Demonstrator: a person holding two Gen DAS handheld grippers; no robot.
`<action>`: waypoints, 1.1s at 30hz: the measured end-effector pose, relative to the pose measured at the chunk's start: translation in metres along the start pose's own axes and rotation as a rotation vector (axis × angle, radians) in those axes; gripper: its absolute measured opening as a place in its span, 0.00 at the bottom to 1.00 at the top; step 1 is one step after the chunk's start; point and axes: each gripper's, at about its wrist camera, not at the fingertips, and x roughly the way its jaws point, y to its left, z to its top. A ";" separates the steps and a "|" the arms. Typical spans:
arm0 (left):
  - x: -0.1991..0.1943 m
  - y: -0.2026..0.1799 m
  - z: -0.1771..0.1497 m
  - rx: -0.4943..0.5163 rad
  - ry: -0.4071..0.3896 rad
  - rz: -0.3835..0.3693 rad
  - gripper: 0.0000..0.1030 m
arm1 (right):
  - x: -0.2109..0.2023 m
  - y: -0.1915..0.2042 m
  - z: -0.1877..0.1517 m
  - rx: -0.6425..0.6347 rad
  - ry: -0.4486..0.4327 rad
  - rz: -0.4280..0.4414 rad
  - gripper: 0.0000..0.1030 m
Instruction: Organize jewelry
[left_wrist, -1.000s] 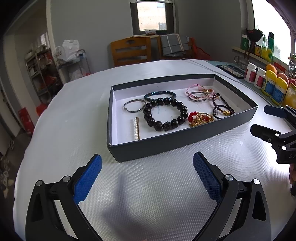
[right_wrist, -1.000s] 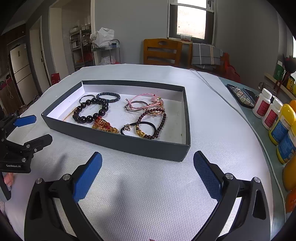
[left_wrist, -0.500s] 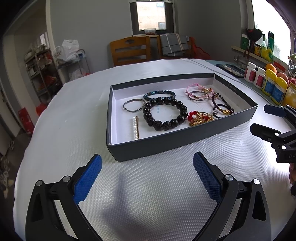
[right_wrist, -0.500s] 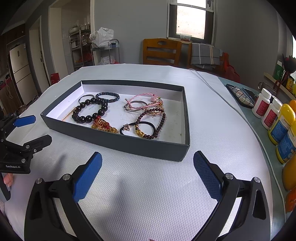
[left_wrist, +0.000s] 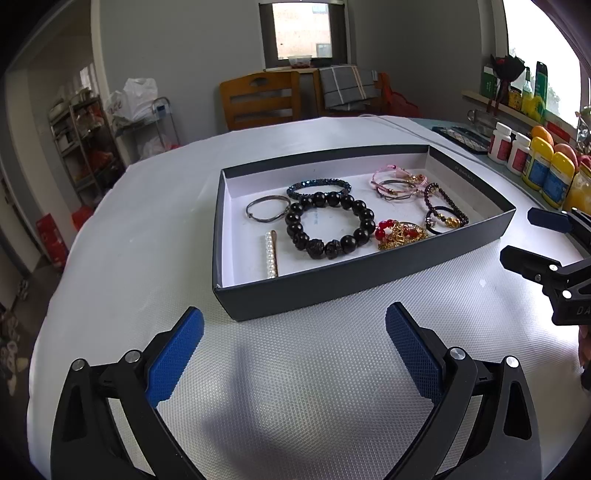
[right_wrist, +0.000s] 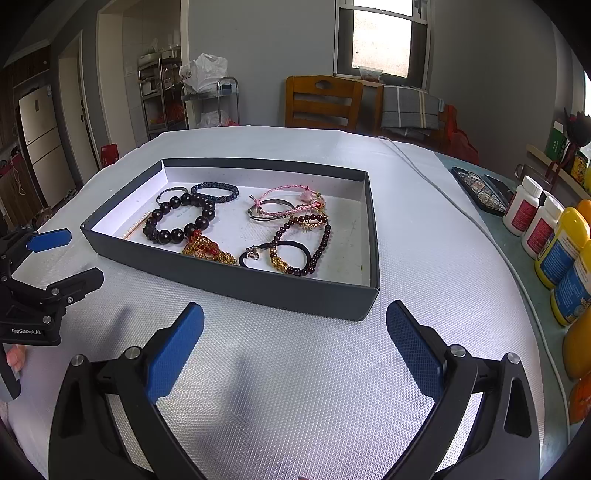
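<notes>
A dark grey box lid (left_wrist: 332, 284) (right_wrist: 258, 288) with a white floor lies on the table and holds jewelry: a large black bead bracelet (left_wrist: 328, 225) (right_wrist: 177, 219), a pearl hair clip (left_wrist: 271, 254), a thin metal bangle (left_wrist: 266, 208), a blue bead bracelet (left_wrist: 319, 186) (right_wrist: 216, 192), a gold and red chain (left_wrist: 400, 232) (right_wrist: 207, 249), pink cord bracelets (left_wrist: 399, 181) (right_wrist: 288, 201) and a dark red bead bracelet (right_wrist: 306, 242). My left gripper (left_wrist: 293, 345) (right_wrist: 59, 258) is open and empty, short of the box's near left corner. My right gripper (right_wrist: 293, 345) (left_wrist: 532, 236) is open and empty, short of the box's near right corner.
White and yellow bottles (right_wrist: 546, 236) (left_wrist: 535, 166) stand along the table's right edge, with a dark patterned case (right_wrist: 480, 190) behind them. A white cable (right_wrist: 436, 184) runs along the right side. A wooden chair (right_wrist: 325, 99) stands beyond the far edge.
</notes>
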 end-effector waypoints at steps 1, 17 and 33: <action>0.000 0.000 0.000 0.000 -0.001 0.000 0.97 | 0.000 0.000 0.000 0.000 0.000 0.000 0.95; 0.000 0.000 0.000 -0.002 0.002 0.000 0.97 | 0.003 -0.001 -0.002 -0.002 0.010 0.002 0.95; 0.001 0.000 0.000 -0.001 0.010 -0.001 0.97 | 0.004 0.000 -0.003 -0.005 0.010 0.002 0.95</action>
